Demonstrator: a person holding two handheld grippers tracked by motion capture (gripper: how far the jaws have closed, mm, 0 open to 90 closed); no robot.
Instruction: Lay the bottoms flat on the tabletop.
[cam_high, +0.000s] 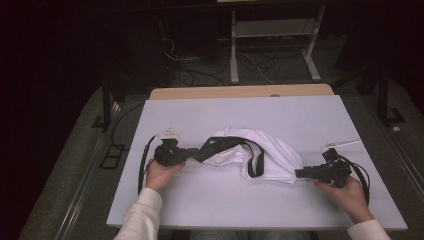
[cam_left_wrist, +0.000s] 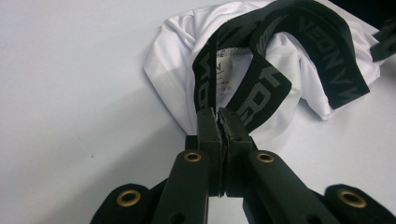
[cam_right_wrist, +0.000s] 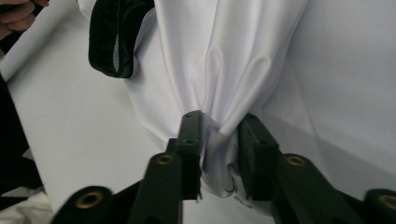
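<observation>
A white garment (cam_high: 277, 152) with a black lettered waistband (cam_high: 227, 143) lies stretched across the middle of the white table top (cam_high: 225, 200). My left gripper (cam_high: 196, 154) is at its left end, shut on the waistband (cam_left_wrist: 261, 88); in the left gripper view the jaws (cam_left_wrist: 218, 116) pinch the band where it doubles over. My right gripper (cam_high: 298, 173) is at the garment's right end. In the right gripper view its jaws (cam_right_wrist: 219, 126) stand a little apart, with a loose bunch of white cloth (cam_right_wrist: 224, 70) between them. A loop of the waistband (cam_right_wrist: 112, 42) lies farther off.
A thin white strip (cam_high: 341, 144) lies on the table behind my right gripper. The table's wooden back edge (cam_high: 240, 91) runs beyond the white top. A white metal frame (cam_high: 272, 30) and loose cables (cam_high: 200, 72) sit on the dark floor behind.
</observation>
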